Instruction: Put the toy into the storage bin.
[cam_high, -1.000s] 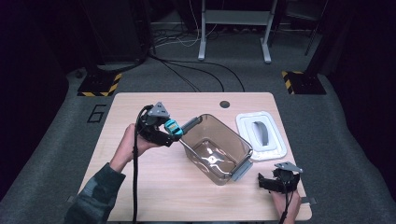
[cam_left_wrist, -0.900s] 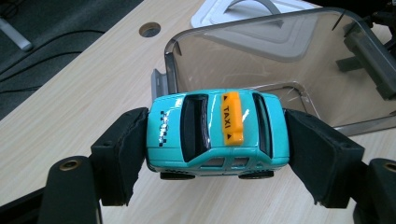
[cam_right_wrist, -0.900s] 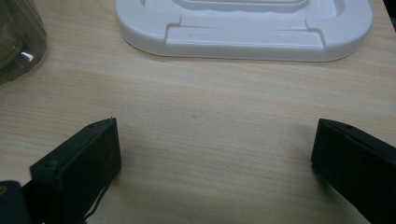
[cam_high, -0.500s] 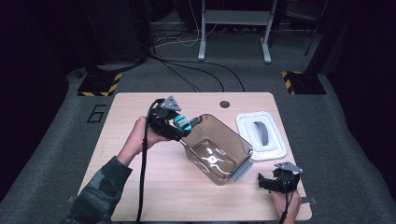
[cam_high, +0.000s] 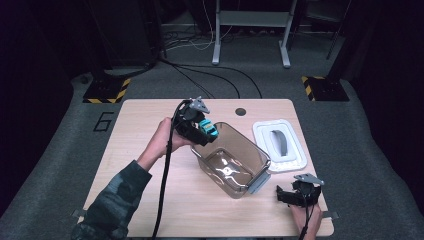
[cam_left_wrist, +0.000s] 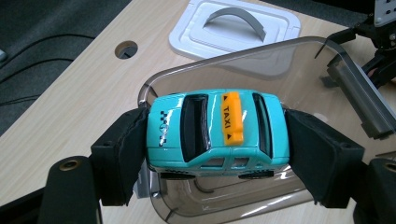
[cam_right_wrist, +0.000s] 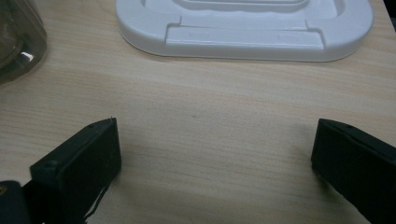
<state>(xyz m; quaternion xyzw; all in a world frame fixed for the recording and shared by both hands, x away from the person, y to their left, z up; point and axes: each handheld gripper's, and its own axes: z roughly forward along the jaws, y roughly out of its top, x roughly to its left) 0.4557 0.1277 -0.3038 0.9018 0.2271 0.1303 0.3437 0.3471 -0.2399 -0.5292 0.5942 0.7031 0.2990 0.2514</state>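
At the near edge of a pale wooden table (cam_high: 150, 200), the right hand-held gripper (cam_high: 292, 196) rests with jaws wide apart, holding nothing. Farther in, the left hand-held gripper (cam_high: 202, 131) clamps a turquoise toy taxi (cam_left_wrist: 217, 128) above a clear plastic bin (cam_high: 235, 160). A white lid (cam_high: 280, 145) lies just beside the bin. Beyond lie grey carpet (cam_high: 60, 130), cables and metal stand legs.

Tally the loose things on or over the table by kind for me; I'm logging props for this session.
Toy taxi, teal, gripped by the left gripper over the bin: 1
Clear plastic bin: 1
White lid with grey handle, flat on the table: 1
Total: 3
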